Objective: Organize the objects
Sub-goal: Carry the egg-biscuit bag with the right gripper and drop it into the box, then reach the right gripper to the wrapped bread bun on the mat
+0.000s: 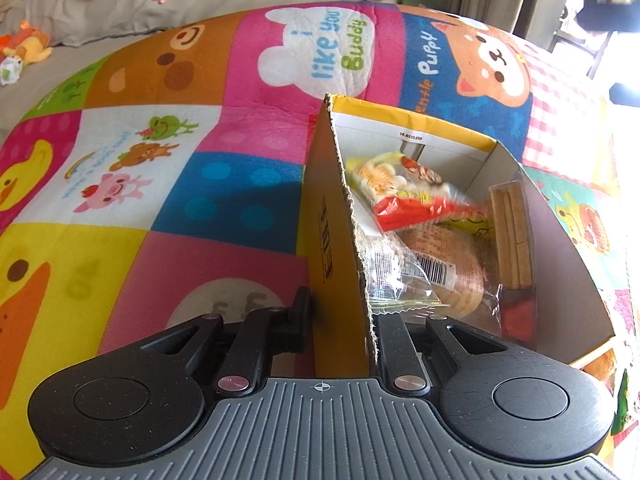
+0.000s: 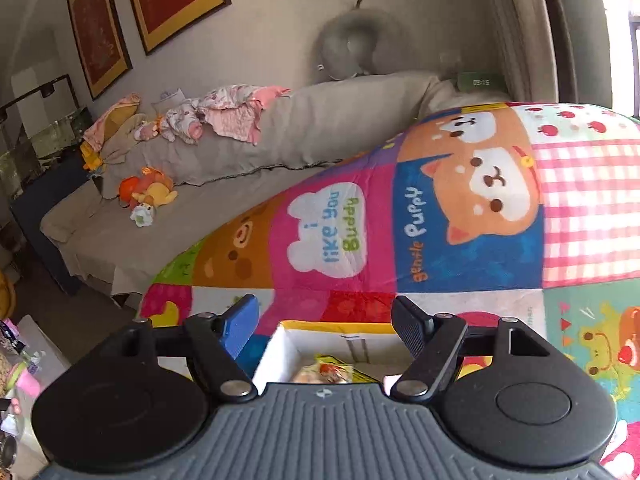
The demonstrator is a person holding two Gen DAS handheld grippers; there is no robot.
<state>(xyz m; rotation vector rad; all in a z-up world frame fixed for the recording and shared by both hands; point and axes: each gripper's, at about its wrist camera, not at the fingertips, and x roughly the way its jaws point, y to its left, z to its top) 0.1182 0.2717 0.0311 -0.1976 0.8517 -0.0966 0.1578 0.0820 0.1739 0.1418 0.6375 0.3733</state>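
my left claw [image 1: 340, 316] pinches box [image 1: 340, 216] wall to steady it | snacks [image 1: 416, 200] inside | right claw [image 2: 324, 320] spread wide, empty above box

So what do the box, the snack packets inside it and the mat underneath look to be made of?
Box: corrugated cardboard with a printed yellow outer face, judging by the raw, fluted torn edge. Snack packets: thin glossy plastic film, partly clear, crinkled and catching the light. Mat: seemingly soft quilted fabric with a matte cartoon print, given its stitched dimples and creases. The left hand-held gripper straddles the box wall.
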